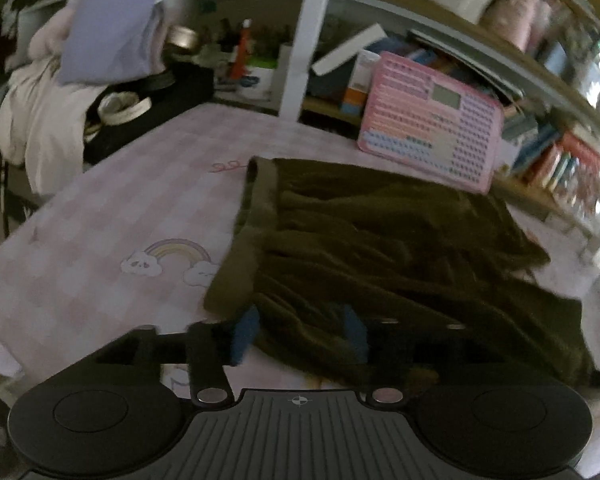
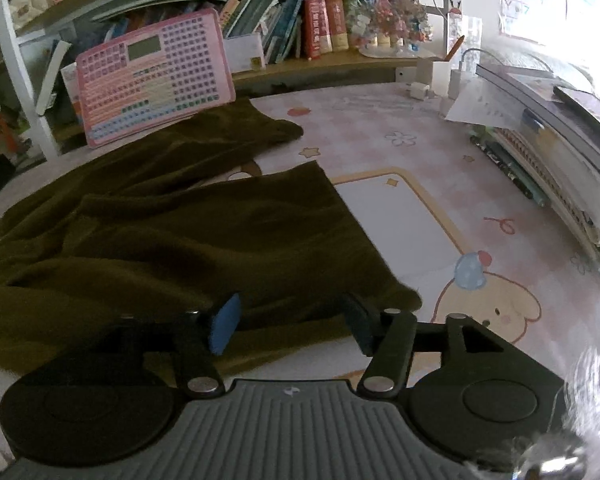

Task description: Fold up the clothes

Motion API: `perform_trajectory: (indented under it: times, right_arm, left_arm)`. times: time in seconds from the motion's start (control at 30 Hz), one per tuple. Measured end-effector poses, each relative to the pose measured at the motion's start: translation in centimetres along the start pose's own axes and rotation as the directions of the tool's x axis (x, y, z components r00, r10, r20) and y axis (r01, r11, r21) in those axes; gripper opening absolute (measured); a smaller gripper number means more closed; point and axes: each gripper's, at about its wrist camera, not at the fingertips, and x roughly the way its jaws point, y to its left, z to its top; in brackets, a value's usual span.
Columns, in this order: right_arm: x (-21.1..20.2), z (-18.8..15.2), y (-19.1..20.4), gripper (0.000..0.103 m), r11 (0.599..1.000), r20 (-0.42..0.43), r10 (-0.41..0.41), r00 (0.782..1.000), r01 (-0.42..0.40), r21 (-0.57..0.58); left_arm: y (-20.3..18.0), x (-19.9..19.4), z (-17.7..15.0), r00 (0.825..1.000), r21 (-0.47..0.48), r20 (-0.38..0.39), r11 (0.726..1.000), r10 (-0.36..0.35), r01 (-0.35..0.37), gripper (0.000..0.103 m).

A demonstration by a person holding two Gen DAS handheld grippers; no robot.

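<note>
A dark olive garment point(image 1: 380, 240) with a banded waist lies rumpled on the pink checked table mat point(image 1: 100, 208). My left gripper point(image 1: 300, 336) hovers at its near edge, jaws apart, blue pads point(image 1: 244, 334) on either side of a slack strip of cloth without pressing it. In the right wrist view the same garment point(image 2: 180, 232) spreads left and centre, two leg ends pointing right. My right gripper point(image 2: 292, 326) stands open over the near leg's hem, and the cloth lies loose between its pads point(image 2: 224, 324).
A pink toy keyboard board point(image 1: 432, 132) point(image 2: 152, 76) leans against the shelf behind the garment. Books point(image 2: 332, 20) fill the shelf, and a book stack point(image 2: 560, 152) lies at the mat's right. Piled clothes point(image 1: 40, 120) sit far left beside a white post point(image 1: 304, 40).
</note>
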Motion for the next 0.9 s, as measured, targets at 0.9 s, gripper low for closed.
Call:
perform_trajectory:
  times: [0.9]
  right_arm:
    - [-3.2, -1.9, 0.8, 0.085, 0.997, 0.018, -0.061, 0.998, 0.062, -0.041]
  left_arm:
    - [-3.2, -1.7, -1.7, 0.997, 0.246, 0.029, 0.967, -0.07, 0.061, 0.09]
